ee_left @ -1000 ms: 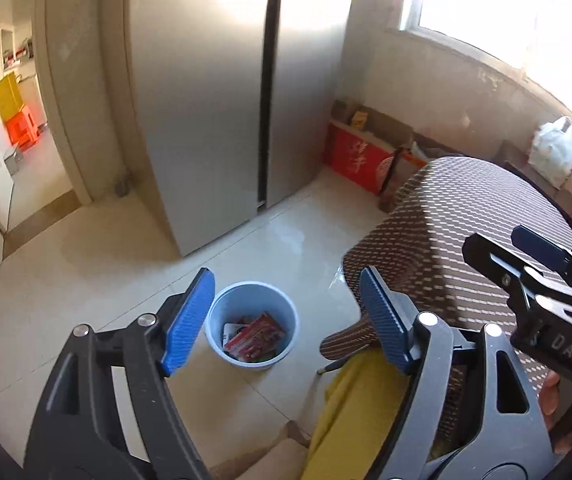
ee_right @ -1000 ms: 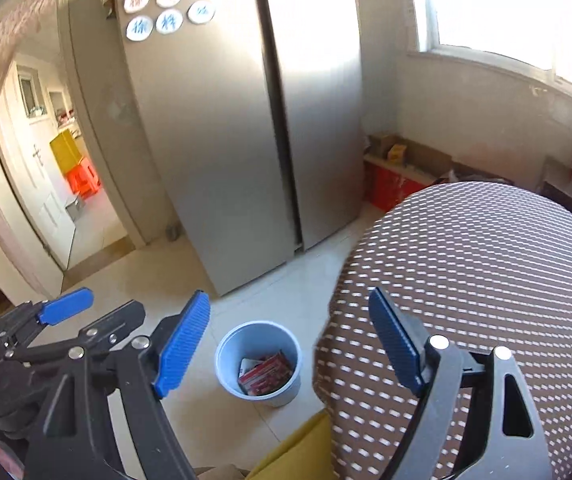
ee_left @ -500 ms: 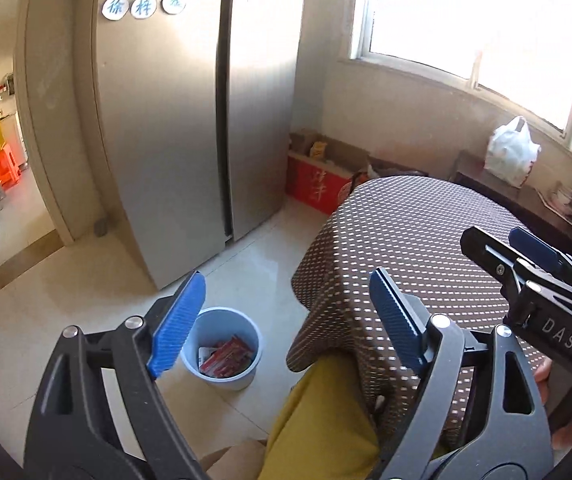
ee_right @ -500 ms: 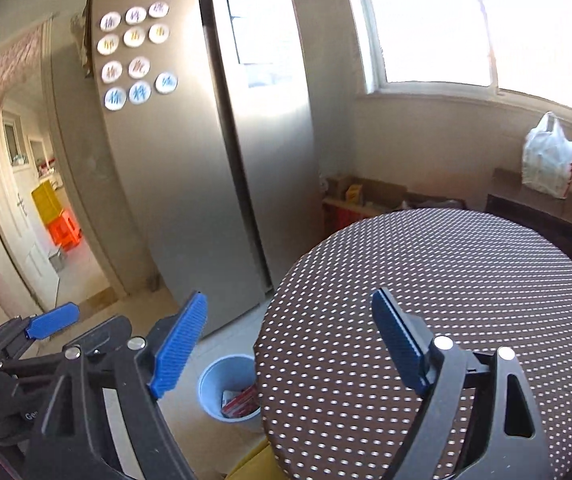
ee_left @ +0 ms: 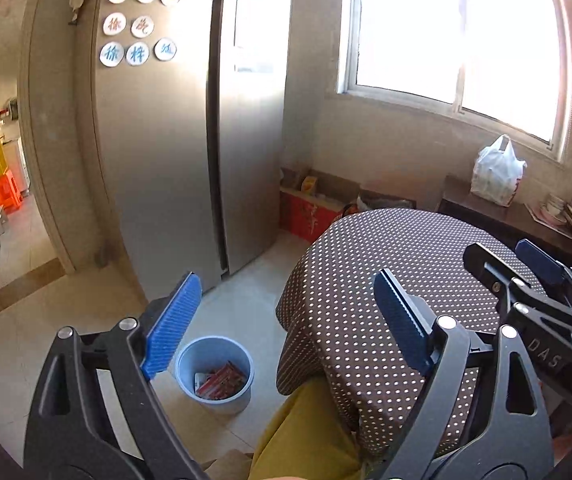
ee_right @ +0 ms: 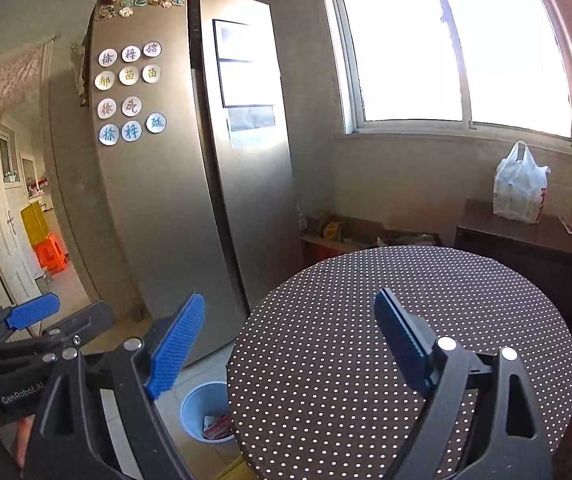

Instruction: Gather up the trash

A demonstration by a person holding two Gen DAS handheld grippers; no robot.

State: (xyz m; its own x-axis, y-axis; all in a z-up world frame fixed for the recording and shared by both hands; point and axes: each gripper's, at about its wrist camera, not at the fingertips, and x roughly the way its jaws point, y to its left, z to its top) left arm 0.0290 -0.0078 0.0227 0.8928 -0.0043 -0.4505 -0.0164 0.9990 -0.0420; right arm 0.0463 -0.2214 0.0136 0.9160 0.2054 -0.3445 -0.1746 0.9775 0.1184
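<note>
Trash (ee_left: 220, 380) in bin (ee_left: 214, 372), below tongs (ee_left: 286, 336).

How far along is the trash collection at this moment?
Looks done: red wrappers lie inside the round pale-blue plastic bin on the floor beside the table. In hand: nothing; the left gripper, its jaws opening, and the right gripper are both empty. Left: no litter shows on the round brown polka-dot tablecloth, so little seems to remain.

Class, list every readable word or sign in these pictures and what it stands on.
"DAS": right gripper, on its body.
"GenRobot.AI": left gripper, on its body; jaws opening, empty.
"徐梓媗", "郝苗苗", "徐允", "徐梓延": round magnets on fridge.
Red box, gold character: too blurred.
</note>
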